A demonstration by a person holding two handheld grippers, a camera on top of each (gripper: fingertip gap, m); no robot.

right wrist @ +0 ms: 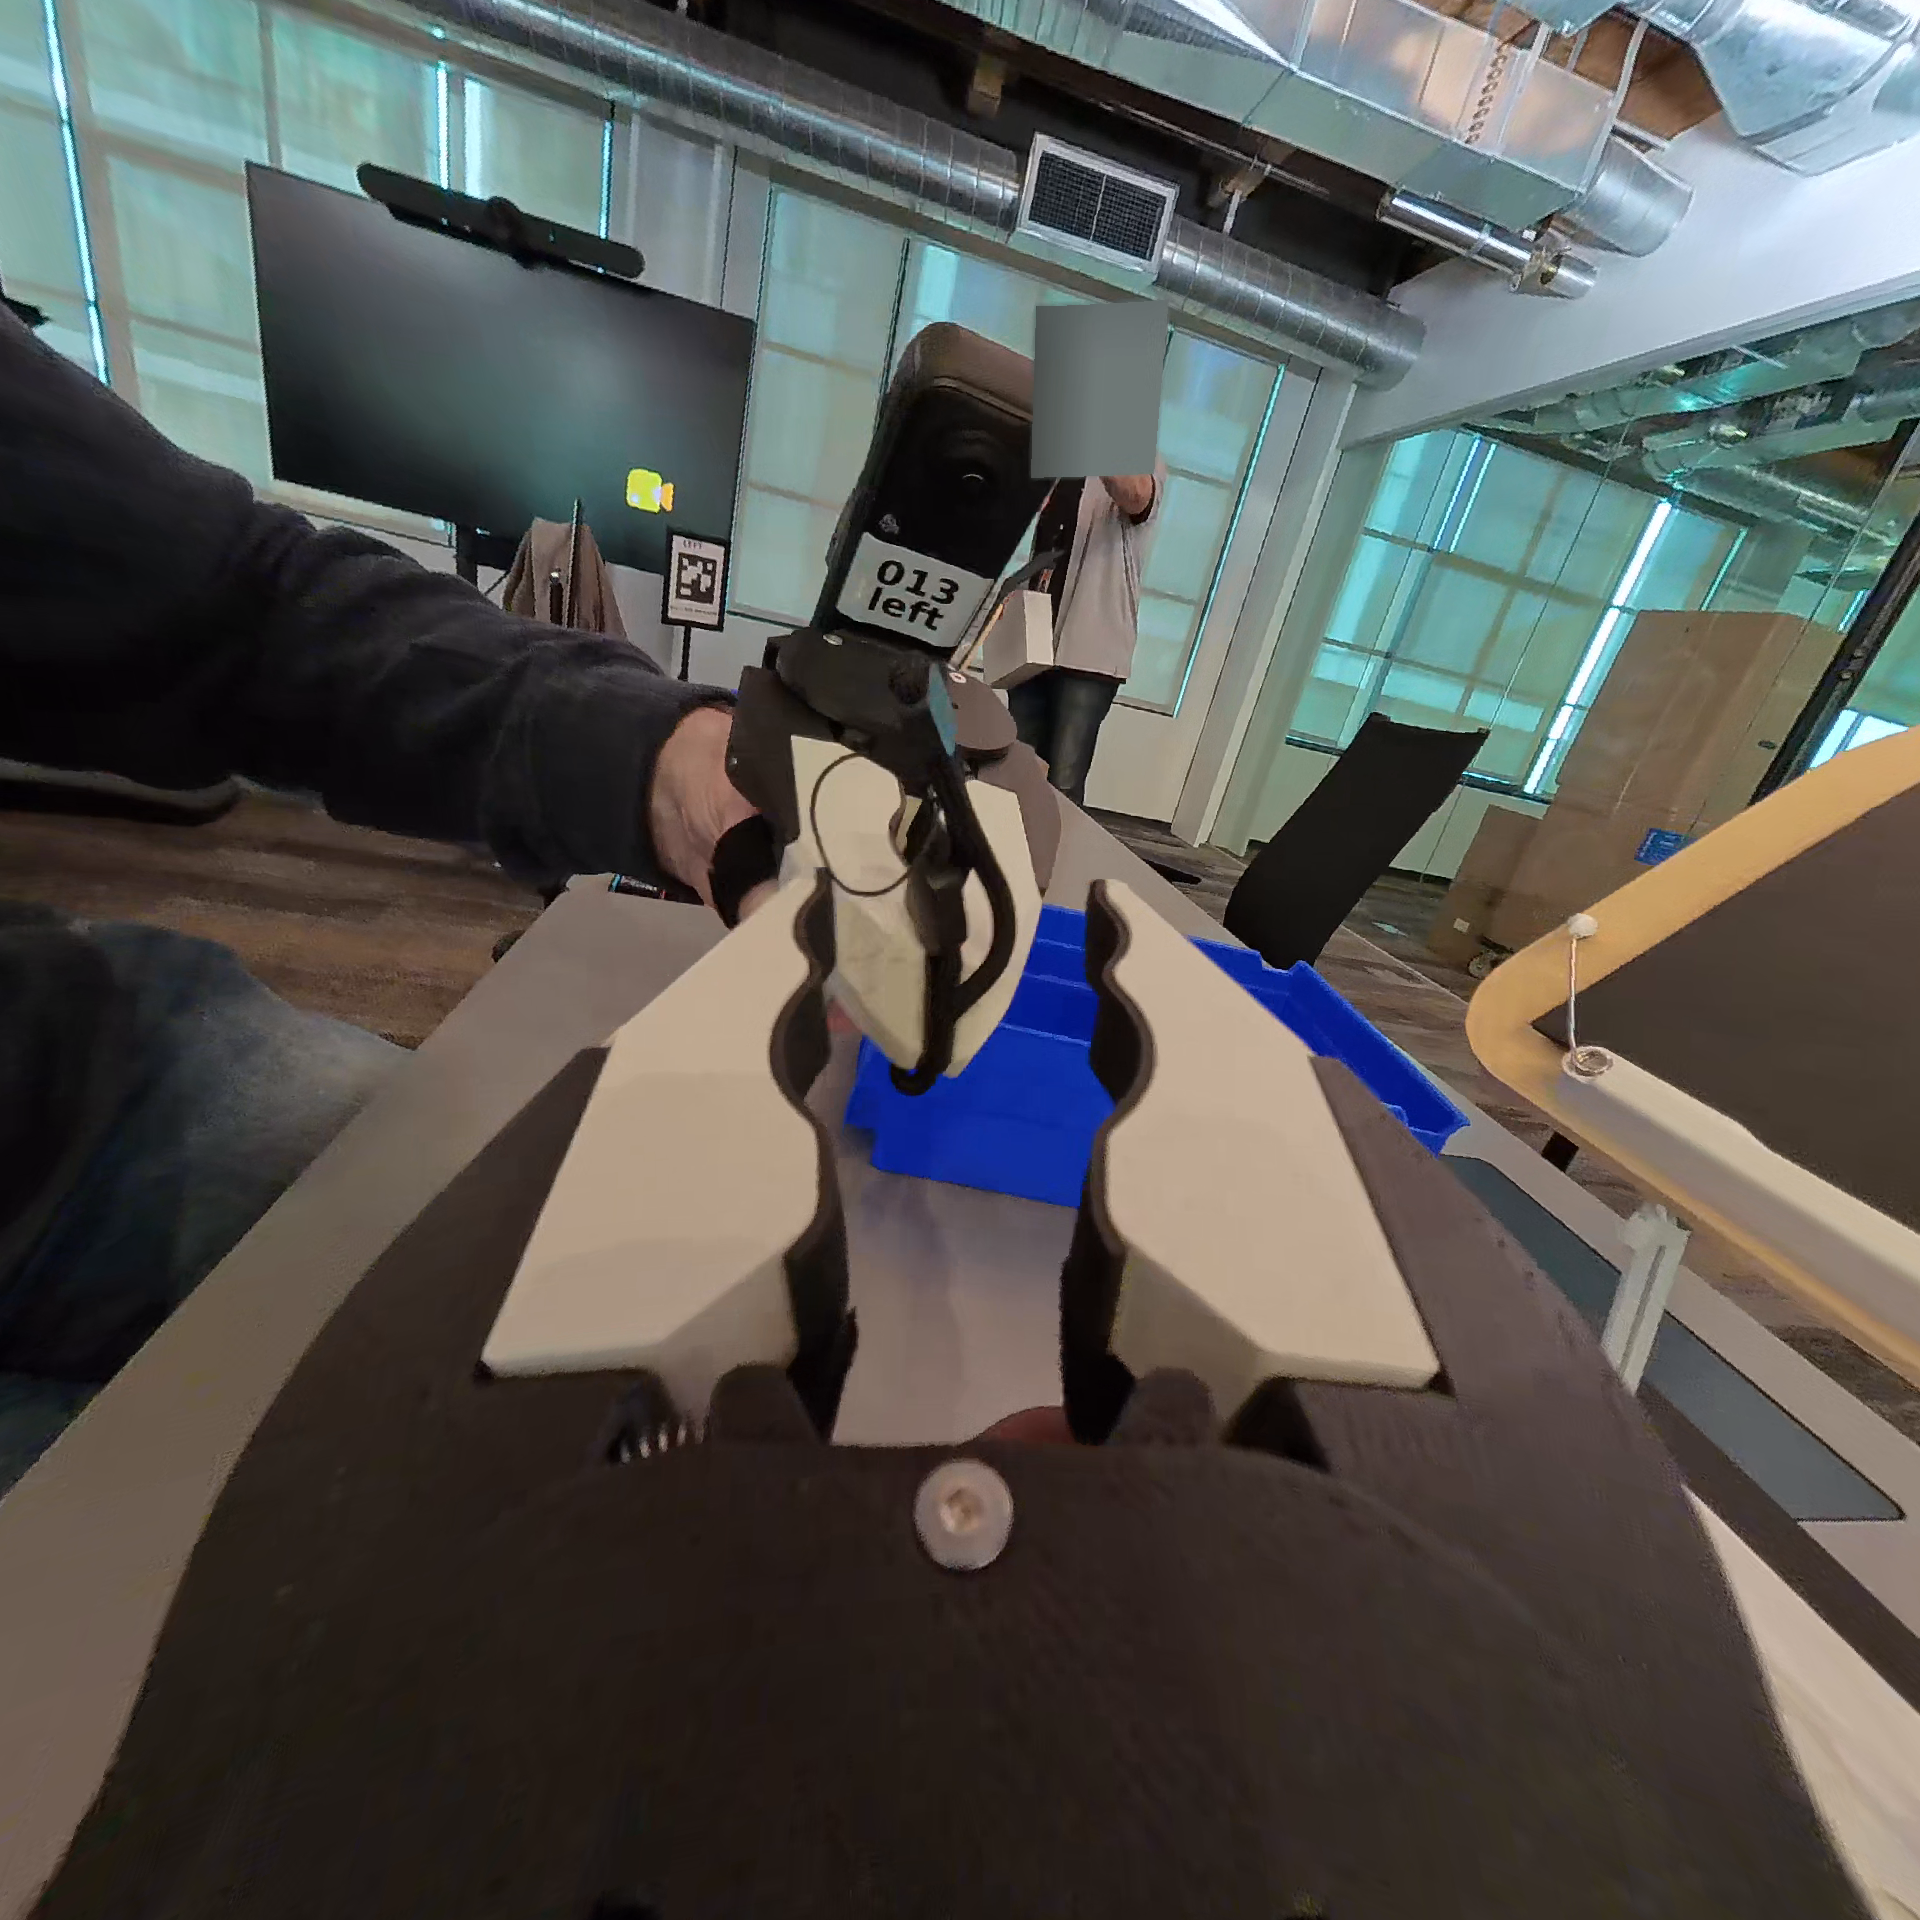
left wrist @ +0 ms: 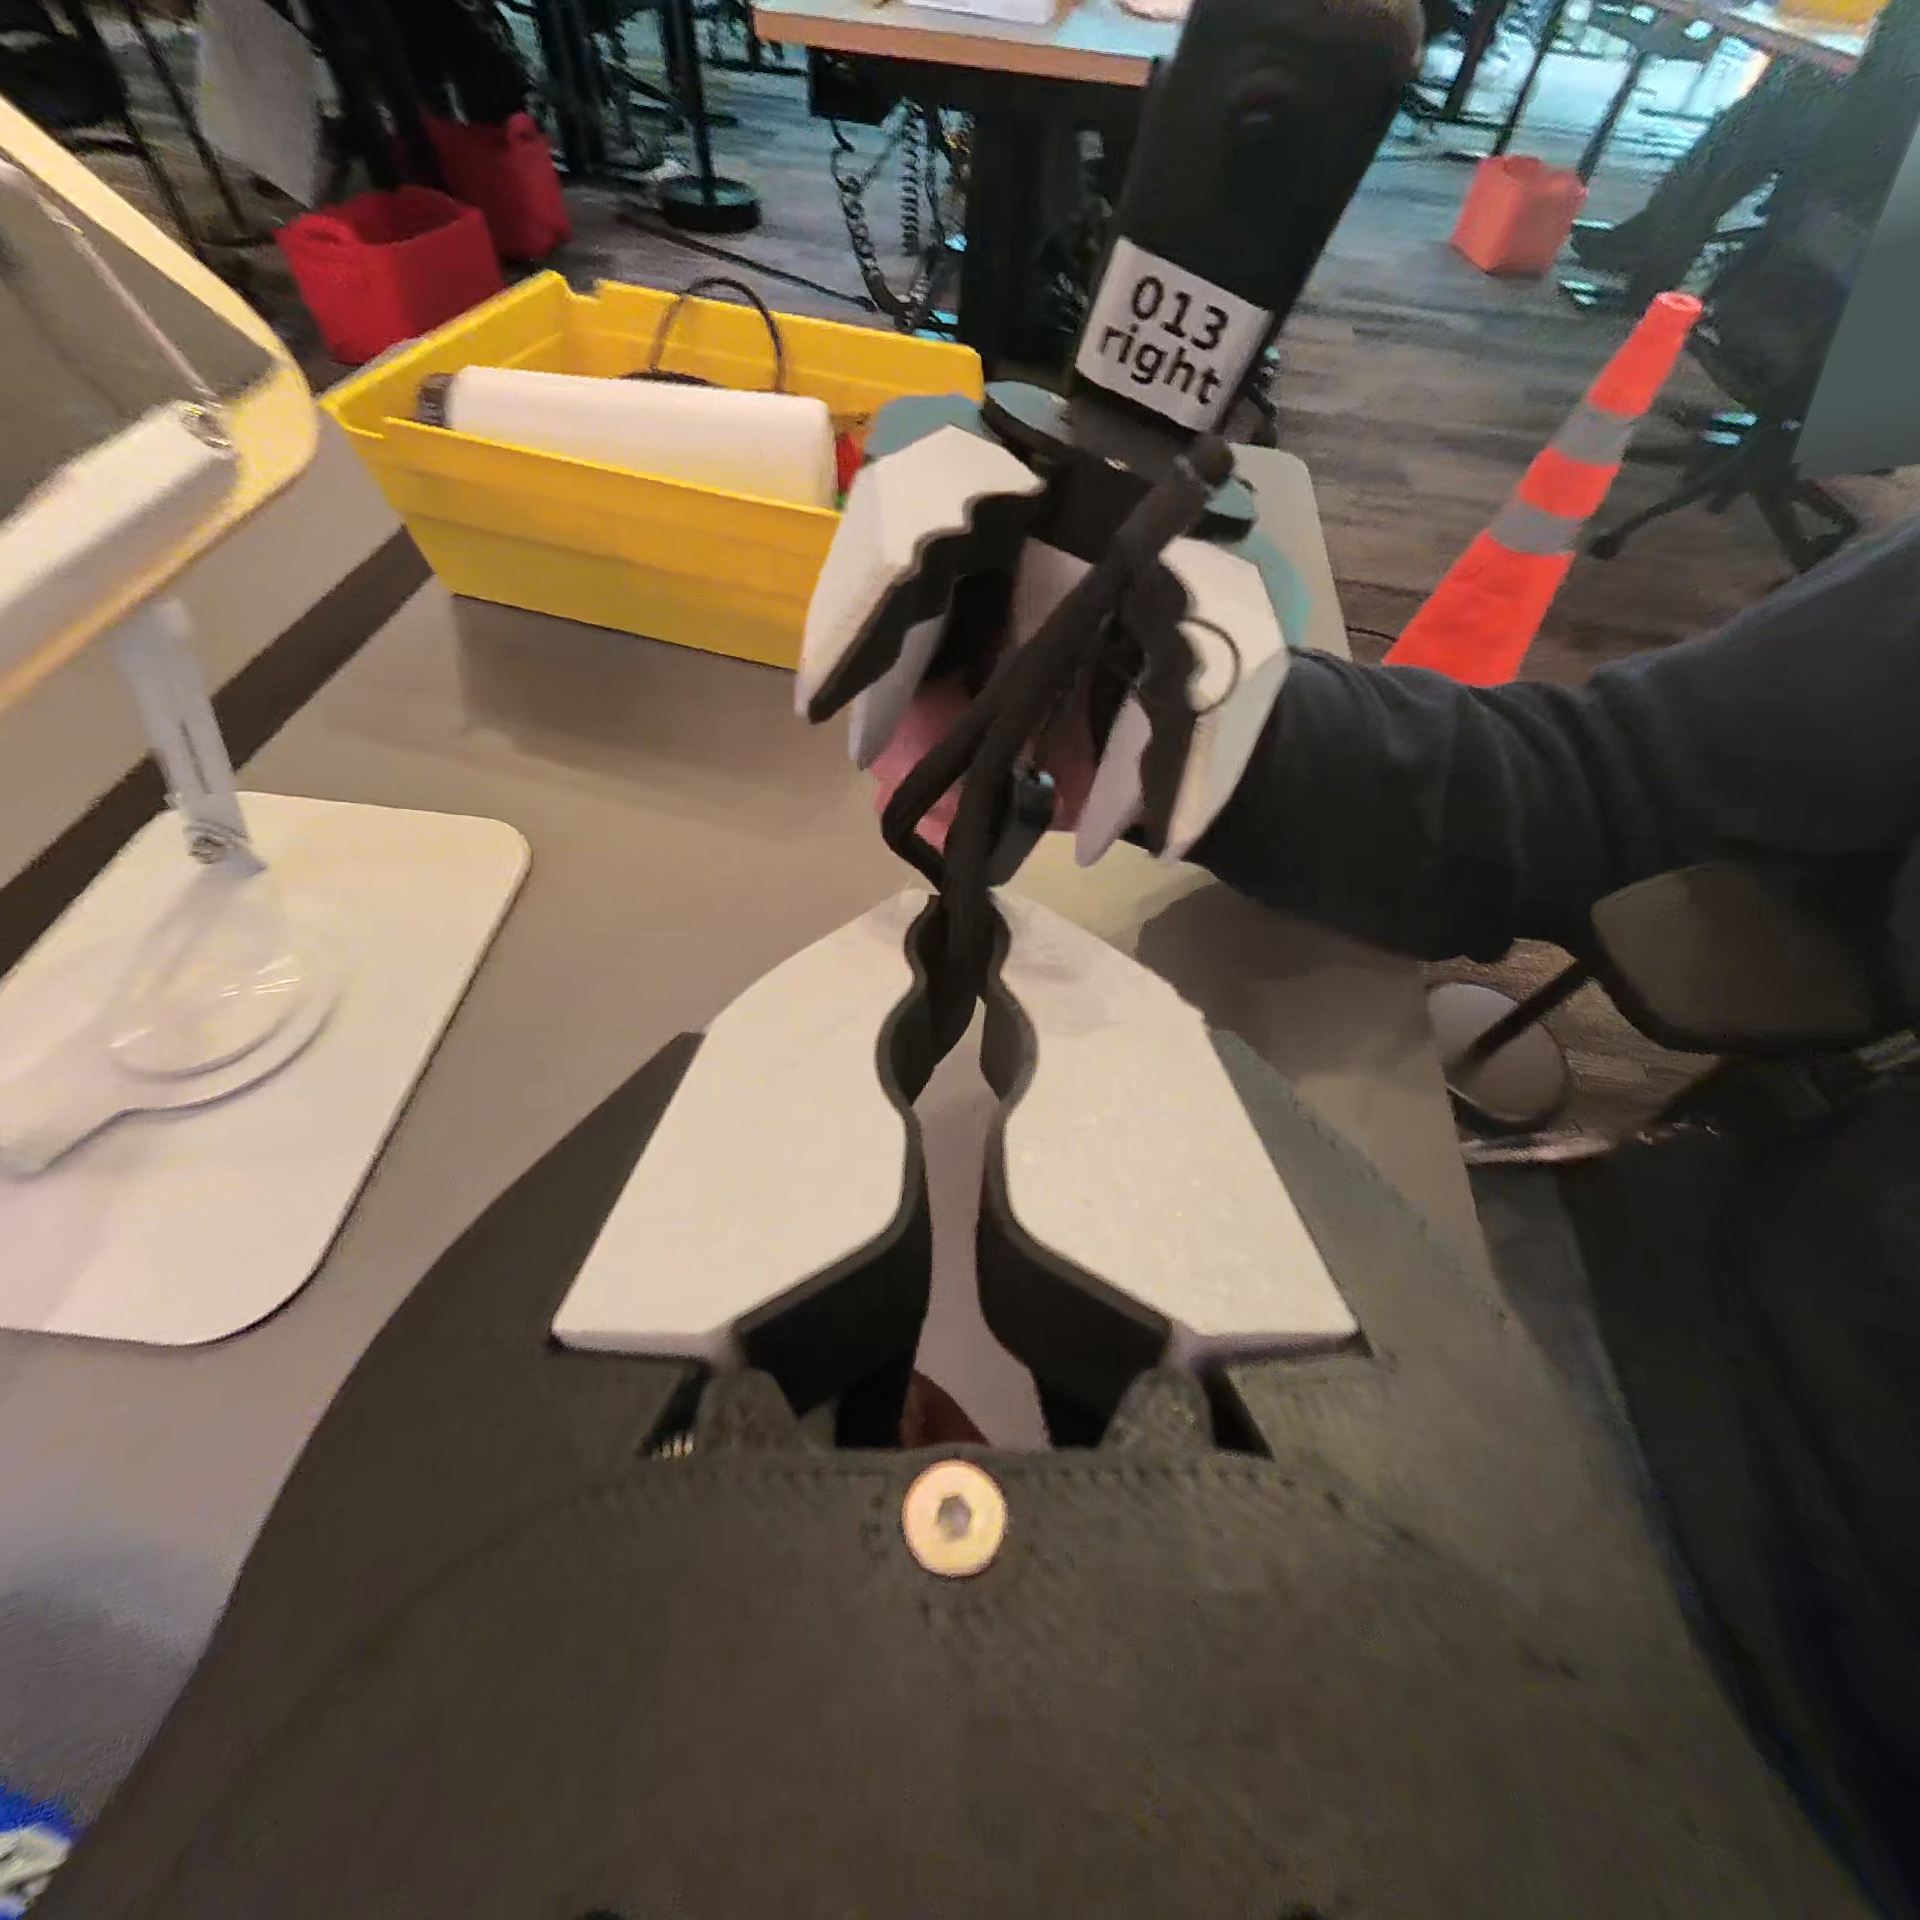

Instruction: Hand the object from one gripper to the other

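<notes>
The left gripper (left wrist: 956,935) sits nearest in its own view, its white fingers (left wrist: 769,1153) clenched at the tips on a black cord (left wrist: 940,997). The cord runs up from those tips into the gap of the right gripper (left wrist: 977,769), which hangs tip-down just beyond; its fingers stand apart and released, with the cord passing between them and a loop of it reaching up to the gripper's dark body. A white label with printed characters sits on that body. Left of the fingers stands a white stand (left wrist: 208,1039) on the grey table (left wrist: 644,790); beyond the fingertips to the left is a yellow bin (left wrist: 582,540) holding a white roll (left wrist: 644,426). Right of the fingers is a dark sleeve (left wrist: 1507,800), and past it an orange cone (left wrist: 1558,488) on the floor.

In the right wrist view the right gripper (right wrist: 956,925) is nearest, fingers (right wrist: 665,1164) spread wide. Left of them a sleeve reaches to a hand (right wrist: 696,800) holding the left gripper (right wrist: 925,1060), which points down between the open tips with the cord (right wrist: 987,935) pinched in it. It also bears a white printed label. Behind lies a blue bin (right wrist: 997,1122)
</notes>
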